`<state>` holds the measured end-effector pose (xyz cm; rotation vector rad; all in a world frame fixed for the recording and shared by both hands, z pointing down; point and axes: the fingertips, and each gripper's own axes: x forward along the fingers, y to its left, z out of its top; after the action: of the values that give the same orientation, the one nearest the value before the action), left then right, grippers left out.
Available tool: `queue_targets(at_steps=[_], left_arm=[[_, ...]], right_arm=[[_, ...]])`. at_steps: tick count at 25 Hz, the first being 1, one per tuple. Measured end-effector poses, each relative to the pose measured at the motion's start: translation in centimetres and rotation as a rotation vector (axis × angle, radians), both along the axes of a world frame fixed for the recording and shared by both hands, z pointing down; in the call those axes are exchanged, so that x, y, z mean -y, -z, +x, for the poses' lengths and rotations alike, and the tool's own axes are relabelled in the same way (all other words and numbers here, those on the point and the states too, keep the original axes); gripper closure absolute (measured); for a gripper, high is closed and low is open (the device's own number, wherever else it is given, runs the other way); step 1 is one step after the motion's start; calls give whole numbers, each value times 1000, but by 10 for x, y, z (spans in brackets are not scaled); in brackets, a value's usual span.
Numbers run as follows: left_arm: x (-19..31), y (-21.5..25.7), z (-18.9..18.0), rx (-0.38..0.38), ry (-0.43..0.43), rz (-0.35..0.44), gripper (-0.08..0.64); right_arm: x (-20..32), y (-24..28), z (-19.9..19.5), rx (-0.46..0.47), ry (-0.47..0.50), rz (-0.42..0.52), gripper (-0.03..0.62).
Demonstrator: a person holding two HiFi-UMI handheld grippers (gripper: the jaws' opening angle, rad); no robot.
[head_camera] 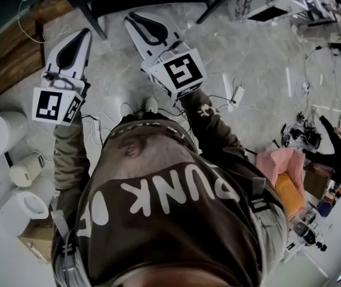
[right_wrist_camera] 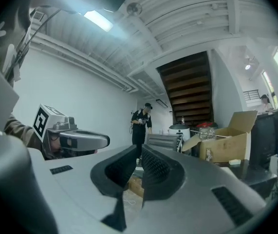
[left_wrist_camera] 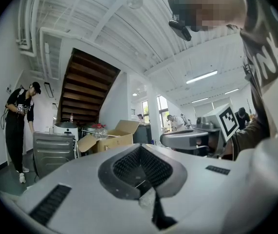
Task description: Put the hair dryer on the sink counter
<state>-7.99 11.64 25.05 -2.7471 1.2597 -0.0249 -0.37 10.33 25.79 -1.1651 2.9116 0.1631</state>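
Left gripper (head_camera: pixel 82 39): jaws pressing together, gripping nothing.
Right gripper (head_camera: pixel 135 21): jaws sitting slightly apart, holding nothing.
Cardboard box (right_wrist_camera: pixel 229 141): sitting ahead of that gripper, rightward.

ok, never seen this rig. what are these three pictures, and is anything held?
No robot: a person holds tongs in each hand. The head view looks down from a camera on their head at the left tongs, the right tongs, their brown shirt and the floor. The other two views ride on the tongs and look along the jaws into a room with a cardboard box. Left jaws are together, right jaws slightly apart; both empty. No hair dryer or sink counter shows.
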Motion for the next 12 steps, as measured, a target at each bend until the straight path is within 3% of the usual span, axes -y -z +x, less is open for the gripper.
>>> queue_targets(at_steps=[12], left_arm=[[-3,0,2,3,3,-14,566]], right_arm=[[0,-5,2,-13,0,-27,583]])
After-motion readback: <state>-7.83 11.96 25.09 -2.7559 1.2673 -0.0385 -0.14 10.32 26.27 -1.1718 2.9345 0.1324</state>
